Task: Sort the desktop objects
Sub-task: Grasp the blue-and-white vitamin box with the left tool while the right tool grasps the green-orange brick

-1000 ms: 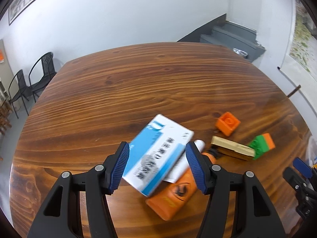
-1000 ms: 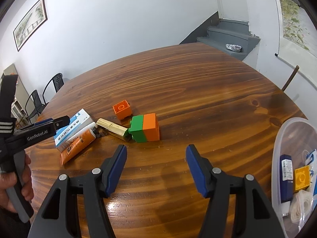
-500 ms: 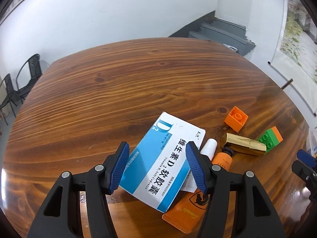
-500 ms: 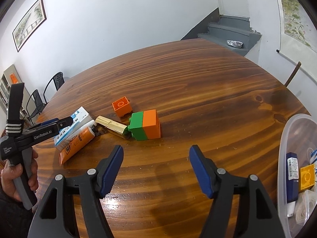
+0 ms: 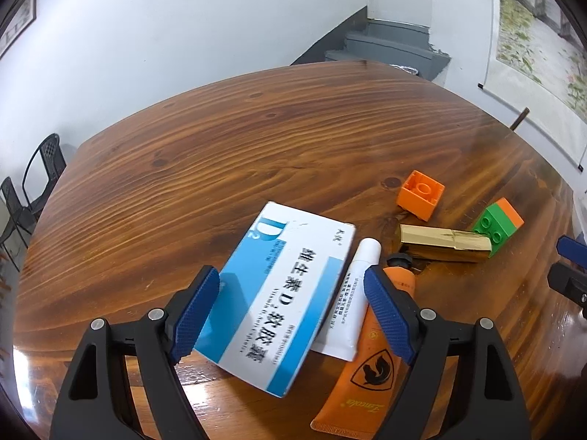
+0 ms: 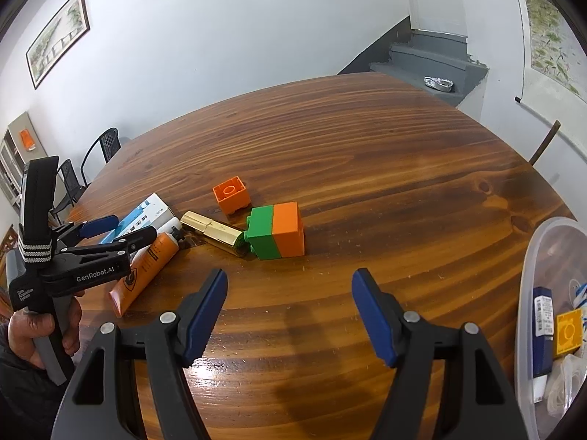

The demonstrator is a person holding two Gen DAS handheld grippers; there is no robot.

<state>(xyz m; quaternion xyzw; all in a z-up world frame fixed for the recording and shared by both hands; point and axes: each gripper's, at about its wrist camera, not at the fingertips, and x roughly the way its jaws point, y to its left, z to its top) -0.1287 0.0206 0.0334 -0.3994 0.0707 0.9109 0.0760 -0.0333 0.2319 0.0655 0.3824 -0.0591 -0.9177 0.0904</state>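
**Desktop objects on the round wooden table: our count**

Medicine box [image 5: 286, 289], one, blue and white, lies flat near the table's [image 5: 227, 139] left edge. Our left gripper [image 5: 291, 306] hangs over it with its jaws spread wide, one blue pad on either side of the box; we cannot tell whether either pad touches it.

Tubes, two: a white tube [image 5: 352, 300] tucked partly under the box's right side, and an orange tube [image 5: 370, 363] just beside that, its black cap pointing toward the gold case [image 5: 444, 244].

Gold case, one, lying on its side between the tubes and the green-and-orange block [image 6: 277, 231], its end touching the green half.

Blocks on the table, two: that joined pair and a single orange block [image 6: 232, 195] just behind it.

Clear bin [image 6: 532, 275], one, at the table's right edge, holding a dark blue box [image 6: 543, 326], a yellow block [image 6: 568, 333] and some white items.

Our right gripper [image 6: 290, 311] is held low over bare wood near the table's front edge, its jaws wide apart, gripping nothing. Our left hand [image 6: 40, 333] wraps the left gripper's handle, the tool levelled toward the box.
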